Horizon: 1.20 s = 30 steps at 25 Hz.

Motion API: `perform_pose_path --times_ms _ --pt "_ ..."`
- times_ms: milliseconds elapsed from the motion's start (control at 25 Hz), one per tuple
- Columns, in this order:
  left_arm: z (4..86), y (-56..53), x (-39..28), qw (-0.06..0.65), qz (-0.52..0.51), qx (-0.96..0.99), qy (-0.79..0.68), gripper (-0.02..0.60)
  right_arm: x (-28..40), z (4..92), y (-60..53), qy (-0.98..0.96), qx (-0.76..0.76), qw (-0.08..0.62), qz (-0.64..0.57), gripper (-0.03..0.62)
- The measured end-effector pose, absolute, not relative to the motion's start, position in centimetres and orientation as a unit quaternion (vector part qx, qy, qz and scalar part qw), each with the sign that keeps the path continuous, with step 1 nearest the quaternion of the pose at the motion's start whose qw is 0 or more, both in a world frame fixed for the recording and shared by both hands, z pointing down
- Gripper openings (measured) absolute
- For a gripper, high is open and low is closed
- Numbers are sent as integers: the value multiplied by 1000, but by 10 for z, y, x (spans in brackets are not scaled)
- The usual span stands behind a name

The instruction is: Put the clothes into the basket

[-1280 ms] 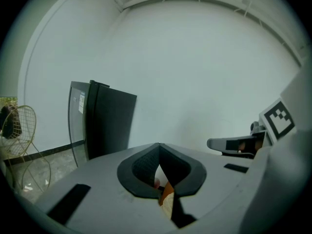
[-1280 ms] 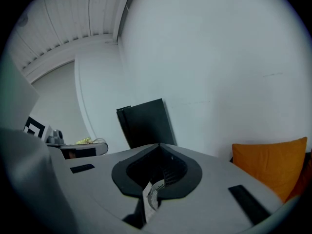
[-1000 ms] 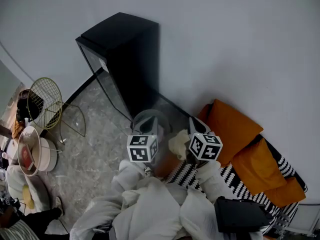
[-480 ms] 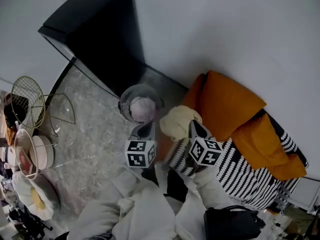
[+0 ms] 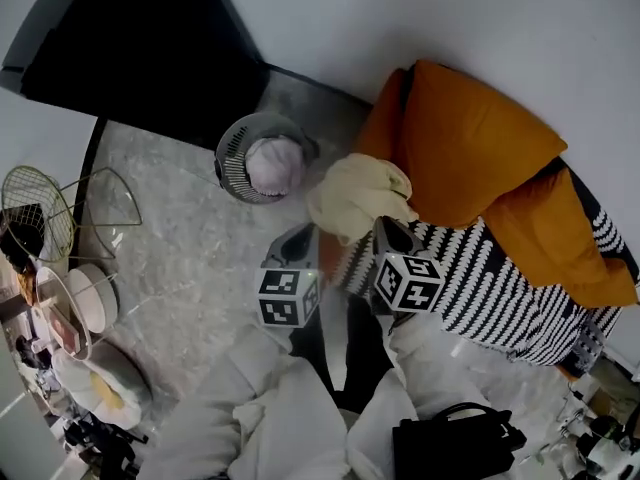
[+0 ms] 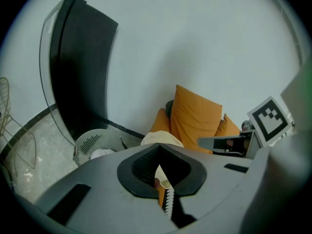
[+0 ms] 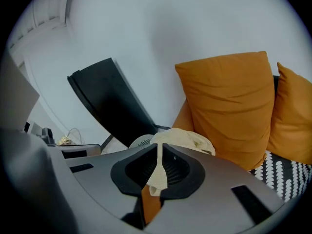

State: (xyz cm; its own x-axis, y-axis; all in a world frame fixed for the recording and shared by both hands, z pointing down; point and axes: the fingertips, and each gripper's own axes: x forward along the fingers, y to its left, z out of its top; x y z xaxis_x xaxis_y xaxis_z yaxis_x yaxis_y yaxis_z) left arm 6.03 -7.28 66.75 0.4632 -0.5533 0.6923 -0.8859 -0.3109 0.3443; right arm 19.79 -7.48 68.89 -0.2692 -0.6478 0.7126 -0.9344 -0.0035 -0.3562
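Note:
A round grey basket [image 5: 232, 158] stands on the floor by the sofa with a pale pink cloth [image 5: 275, 163] in it. A cream garment [image 5: 358, 196] lies bunched on the sofa's end, against the orange cushion. My left gripper [image 5: 300, 236] hangs over the floor between basket and sofa, jaws together and nothing held. The right gripper [image 5: 383, 228] is shut just at the garment's near edge; no grip on it shows. In the right gripper view the garment [image 7: 187, 139] lies right beyond the shut gripper [image 7: 159, 147]. The left gripper [image 6: 158, 156] view shows basket [image 6: 95, 141] and garment [image 6: 157, 138] ahead.
Two orange cushions [image 5: 470, 138] lean on the wall over a black-and-white striped cover [image 5: 500, 288]. A black cabinet [image 5: 130, 48] stands behind the basket. Gold wire stands [image 5: 45, 213] and round trays [image 5: 80, 313] sit at the left. A black bag [image 5: 450, 446] is near my feet.
Both grippers have come down toward the sofa's end and tilted downward. The basket and cream garment now sit just ahead of them. The garment itself has not moved.

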Motion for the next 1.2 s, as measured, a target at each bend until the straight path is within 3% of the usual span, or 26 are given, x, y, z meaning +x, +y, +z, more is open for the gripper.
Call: perform_pose_path --times_ms 240,320,480,640,1080,1200 --pt "705 -76 72 376 241 765 -464 0 191 734 -85 -692 558 193 415 34" --pt "708 -79 74 381 237 764 -464 0 189 746 -88 -692 554 205 416 96" --pt "713 -86 70 379 243 766 -458 0 182 762 -94 -687 553 220 417 116" --pt "726 -96 70 381 250 766 -453 0 170 786 -101 -684 545 226 430 181" --pt "722 -100 66 375 259 771 -444 0 160 826 -95 -660 546 304 418 181" --pt "720 -104 56 371 260 771 -448 0 159 830 -95 -652 546 324 414 133"
